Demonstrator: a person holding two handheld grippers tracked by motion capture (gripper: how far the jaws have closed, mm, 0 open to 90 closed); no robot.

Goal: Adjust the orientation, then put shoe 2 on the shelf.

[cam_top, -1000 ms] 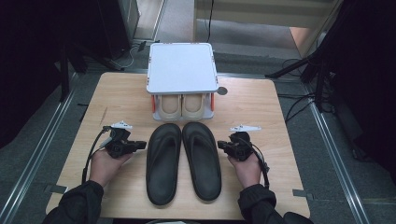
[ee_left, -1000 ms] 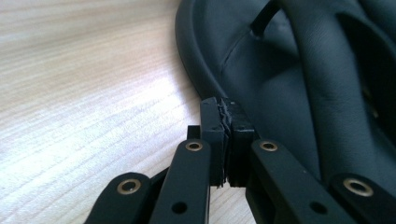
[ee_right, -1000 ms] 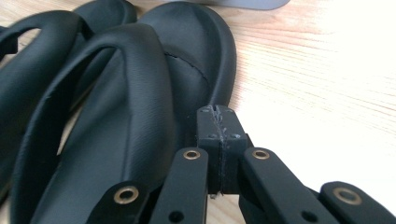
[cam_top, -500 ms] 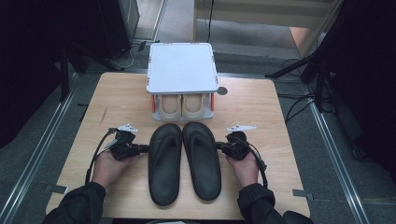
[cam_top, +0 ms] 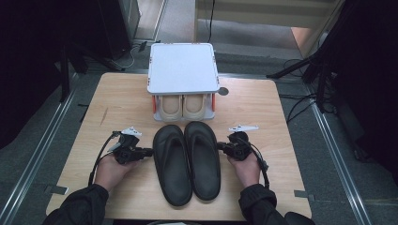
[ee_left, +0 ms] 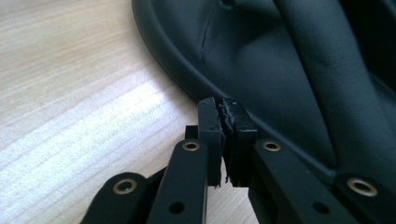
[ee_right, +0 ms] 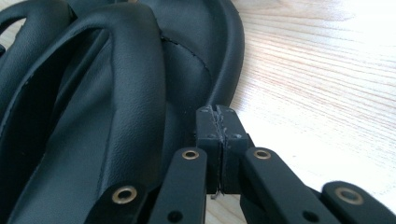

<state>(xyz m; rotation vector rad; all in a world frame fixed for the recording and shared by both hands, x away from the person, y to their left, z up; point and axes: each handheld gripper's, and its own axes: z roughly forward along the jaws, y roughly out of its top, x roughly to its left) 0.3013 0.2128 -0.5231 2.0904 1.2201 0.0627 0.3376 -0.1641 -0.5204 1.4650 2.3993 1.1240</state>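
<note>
Two black flip-flops lie side by side on the wooden table (cam_top: 117,103), toes pointing away. My left gripper (cam_top: 151,151) lies level at the outer edge of the left flip-flop (cam_top: 171,164). Its tips (ee_left: 226,109) are at the sole's rim (ee_left: 182,79); the jaws have just been opening, a thin slit shows low between the pads, and nothing is between them. My right gripper (cam_top: 219,146) points at the outer edge of the right flip-flop (cam_top: 204,159). Its pads (ee_right: 218,114) are pressed together beside the rim (ee_right: 229,70), holding nothing.
A white two-level shoe rack (cam_top: 183,68) stands at the table's far middle, with a pair of beige shoes (cam_top: 171,105) on its lower level. Bare wood lies to the left and right of the flip-flops. Dark stands and cables surround the table.
My left gripper has slid a little to the right, up to the left flip-flop's edge. The right gripper and both flip-flops have stayed where they were.
</note>
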